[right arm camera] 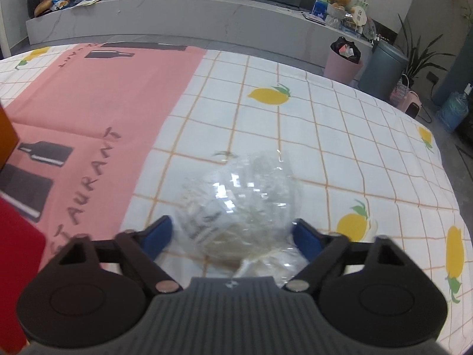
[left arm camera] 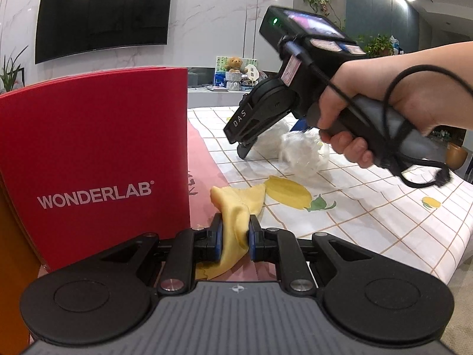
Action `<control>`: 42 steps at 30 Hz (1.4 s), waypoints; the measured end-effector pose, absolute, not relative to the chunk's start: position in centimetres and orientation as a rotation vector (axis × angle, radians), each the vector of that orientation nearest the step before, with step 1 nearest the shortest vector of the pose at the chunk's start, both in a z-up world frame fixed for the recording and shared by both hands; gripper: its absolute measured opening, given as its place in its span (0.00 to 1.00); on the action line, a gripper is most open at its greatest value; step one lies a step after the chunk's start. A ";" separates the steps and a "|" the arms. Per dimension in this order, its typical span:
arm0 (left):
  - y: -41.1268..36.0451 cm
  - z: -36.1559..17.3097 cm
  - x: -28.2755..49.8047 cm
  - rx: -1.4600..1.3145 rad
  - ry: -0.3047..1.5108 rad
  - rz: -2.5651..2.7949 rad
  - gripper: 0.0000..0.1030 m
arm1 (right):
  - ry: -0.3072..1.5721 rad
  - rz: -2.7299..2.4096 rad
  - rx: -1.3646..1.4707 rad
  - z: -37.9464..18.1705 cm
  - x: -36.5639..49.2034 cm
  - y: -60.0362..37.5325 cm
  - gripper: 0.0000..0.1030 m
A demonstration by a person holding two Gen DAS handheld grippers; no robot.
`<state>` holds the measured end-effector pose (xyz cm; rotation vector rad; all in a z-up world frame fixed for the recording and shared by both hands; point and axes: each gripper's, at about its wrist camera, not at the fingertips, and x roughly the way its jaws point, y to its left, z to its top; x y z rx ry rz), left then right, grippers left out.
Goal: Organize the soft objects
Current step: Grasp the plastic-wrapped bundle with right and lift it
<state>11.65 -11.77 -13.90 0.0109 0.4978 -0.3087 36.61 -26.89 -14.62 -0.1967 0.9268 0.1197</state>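
Yellow soft cloth [left arm camera: 235, 227], crumpled, is pinched between the blue pads of the left gripper [left arm camera: 235, 236]; jaws nearly together, clenched on the fabric. One end of the cloth trails forward onto the pink printed placemat [left arm camera: 204, 159], the other hangs down behind the pads. All of this sits just right of the red upright WONDERLAB box [left arm camera: 94, 159], which stands on the pink placemat at the left side of the table.

Right of the red box, further out on the white checked lemon-print tablecloth [left arm camera: 369, 224], lies a crumpled clear plastic bag with white stuffing [left arm camera: 298, 148]. The right gripper [left arm camera: 245, 148], black, held by a person's hand [left arm camera: 354, 112], points down at it, tips at the bag's near-box side.

Right wrist view: the clear bag [right arm camera: 239, 204] sits between the right gripper's [right arm camera: 233, 236] blue pads [right arm camera: 156, 236], which stand wide on either side of it. The picture is blurred; pads look beside the bag, not pressing, so the claw reads as released around the bag, no grasp seen. Bag rests on the tablecloth [right arm camera: 340, 136], just beside the placemat [right arm camera: 103, 103] edge; a sliver of the red box [right arm camera: 17, 266] shows at far left.
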 end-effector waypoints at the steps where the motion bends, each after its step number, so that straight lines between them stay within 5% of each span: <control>1: -11.7 -13.9 11.7 0.007 0.499 -0.310 0.18 | 0.940 0.133 -0.181 -14.5 36.2 -26.8 0.69; 15: -11.9 -14.4 11.1 0.046 0.475 -0.286 0.16 | 1.113 0.196 -0.119 -13.8 21.4 -28.2 0.69; 18: -11.6 -14.4 11.1 0.026 0.476 -0.292 0.17 | 1.089 0.204 -0.120 -14.0 19.6 -28.7 0.79; 20: -11.5 -14.5 11.0 0.010 0.475 -0.292 0.24 | 1.080 0.163 -0.083 -14.5 19.1 -29.6 0.97; 28: -11.3 -14.4 11.5 -0.018 0.480 -0.332 0.51 | 1.055 0.210 -0.122 -14.8 18.1 -30.5 0.97; 30: -11.8 -14.4 11.3 0.011 0.475 -0.318 0.45 | 1.043 0.227 -0.146 -14.6 17.9 -30.7 0.92; 31: -11.9 -14.3 11.2 0.020 0.471 -0.309 0.36 | 1.037 0.241 -0.144 -14.6 17.9 -30.9 0.84; 34: -11.9 -14.5 11.1 0.009 0.464 -0.294 0.30 | 1.033 0.218 -0.119 -13.9 18.0 -31.4 0.61; 42: -11.3 -14.7 11.1 -0.041 0.467 -0.267 0.16 | 1.024 0.199 -0.195 -13.5 17.6 -31.2 0.56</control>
